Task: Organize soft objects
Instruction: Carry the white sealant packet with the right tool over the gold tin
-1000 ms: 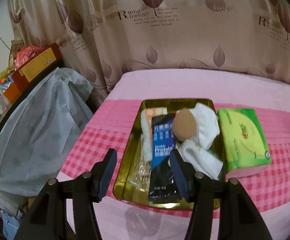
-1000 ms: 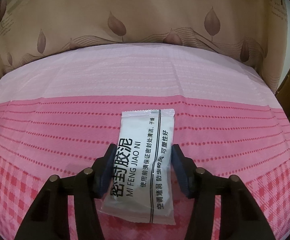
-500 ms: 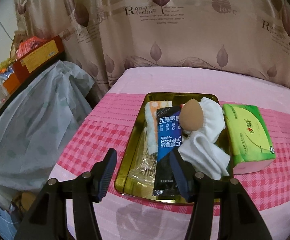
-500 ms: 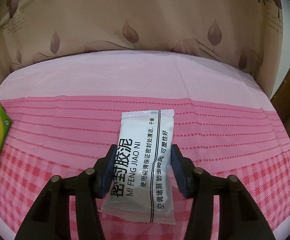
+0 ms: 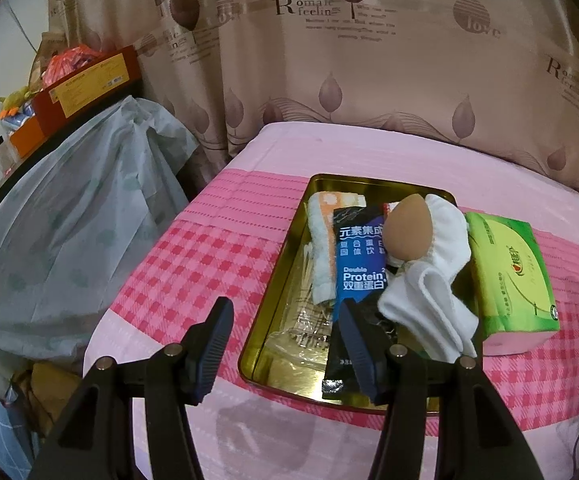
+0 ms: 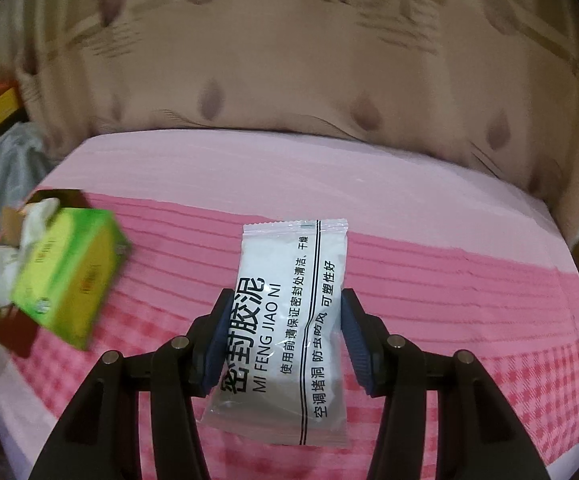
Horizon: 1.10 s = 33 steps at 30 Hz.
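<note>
Left wrist view: the left gripper stands with its jaws wide apart and nothing between the pads. The right-hand pad overlaps the near edge of the gold tray in the picture; contact cannot be confirmed. The tray lies on the pink checked cloth at about 1 o'clock from the claw. Inside it: a black protein sachet, a brown egg-shaped sponge resting on white socks, an orange-and-white towel and a clear wrapper. A green tissue pack lies just beside the tray's right wall, at 2 o'clock.

Right wrist view: the right gripper is clamped on a white sealing-clay packet, both blue pads pressing its long edges. The packet points to 12 o'clock, its near end hanging below the pads. The green tissue pack appears blurred at 9 o'clock, with the tray partly visible behind it.
</note>
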Motion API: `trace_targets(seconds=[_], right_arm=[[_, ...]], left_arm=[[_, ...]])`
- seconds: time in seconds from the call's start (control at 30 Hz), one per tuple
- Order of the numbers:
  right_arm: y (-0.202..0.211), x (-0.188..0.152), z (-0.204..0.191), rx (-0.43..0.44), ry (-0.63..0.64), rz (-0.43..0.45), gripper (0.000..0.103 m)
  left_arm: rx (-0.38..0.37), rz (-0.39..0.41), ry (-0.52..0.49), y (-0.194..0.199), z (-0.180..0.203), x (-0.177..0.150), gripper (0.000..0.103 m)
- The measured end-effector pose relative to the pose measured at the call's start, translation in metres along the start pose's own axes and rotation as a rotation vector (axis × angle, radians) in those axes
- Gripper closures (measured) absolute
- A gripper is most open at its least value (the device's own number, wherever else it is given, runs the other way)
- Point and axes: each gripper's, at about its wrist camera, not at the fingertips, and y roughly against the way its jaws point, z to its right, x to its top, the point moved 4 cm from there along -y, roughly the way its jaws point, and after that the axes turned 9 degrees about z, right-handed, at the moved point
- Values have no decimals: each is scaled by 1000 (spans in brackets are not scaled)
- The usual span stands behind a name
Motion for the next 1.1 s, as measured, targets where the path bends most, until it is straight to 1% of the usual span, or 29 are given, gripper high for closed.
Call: trace_targets(seconds=[0.23,0.4,0.5,0.73,1.1], right_arm=[[21,20,-69,119,74,37,55],[28,32,-113,184,122,57,55],[33,34,-135,216,143,66,55],[37,39,-170,267,181,72,55],[24,29,-238,350,262,38,55]], left_arm=[[22,0,45,-2,-12,1,47],[34,-1,54,-4,-15,1,47],[35,1,55,-4,-15,1,47],[38,5,75,-4,-19,2,47],[63,12,105,-4,-28,3,47]])
